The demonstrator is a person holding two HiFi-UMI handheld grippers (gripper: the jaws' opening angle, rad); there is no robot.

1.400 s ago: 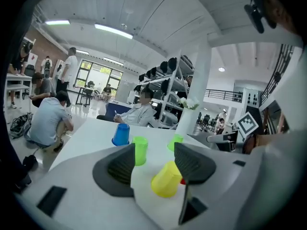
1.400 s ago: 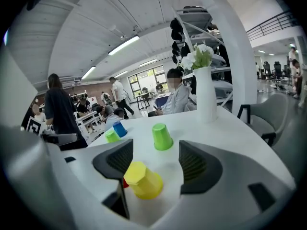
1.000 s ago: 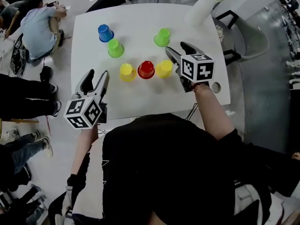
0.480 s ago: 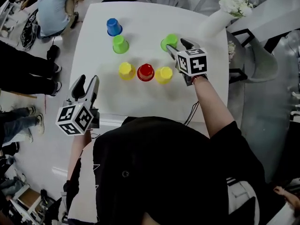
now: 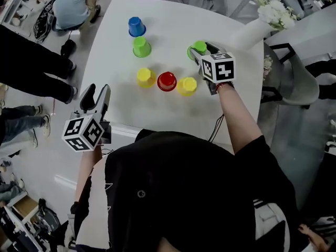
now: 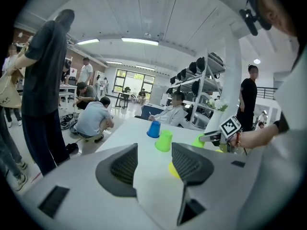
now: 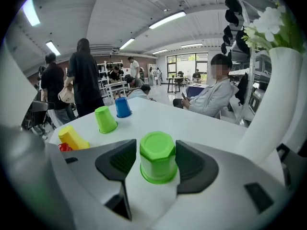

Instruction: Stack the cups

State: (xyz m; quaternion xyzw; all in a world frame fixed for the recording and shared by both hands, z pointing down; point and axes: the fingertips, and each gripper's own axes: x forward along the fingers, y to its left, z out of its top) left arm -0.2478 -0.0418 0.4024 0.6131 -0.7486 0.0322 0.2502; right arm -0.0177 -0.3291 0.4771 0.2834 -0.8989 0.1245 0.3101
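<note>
Since a second ago the right tongs [image 7: 156, 163] have left the side of the right-hand yellow cup [image 5: 187, 86] and gone on to the right-hand green cup [image 7: 158, 150], and their jaws have just been closing in around it. That green cup stands upside down on the white tabletop [image 5: 157, 114], squarely between the two jaws. Both pads sit just beside its walls. I cannot make out a firm press on either side, so the tongs read as open around the cup, which rests on the tabletop.

From the head view, the red cup [image 5: 167, 81] and the left-hand yellow cup [image 5: 145, 77] line up with the right-hand yellow one in a row nearer the person. A second green cup [image 5: 141, 46] and a blue cup [image 5: 136, 26] stand farther off to the left. All are upside down and apart from one another.

The left tongs [image 5: 97, 92] hang past the tabletop's near left edge, well apart from every cup. Their jaws drew in a little within the last second and are open, with nothing between them.

A white vase [image 5: 252, 30] of white flowers stands at the far right corner. A person [image 5: 73, 1] crouches on the floor beyond the far left corner.
</note>
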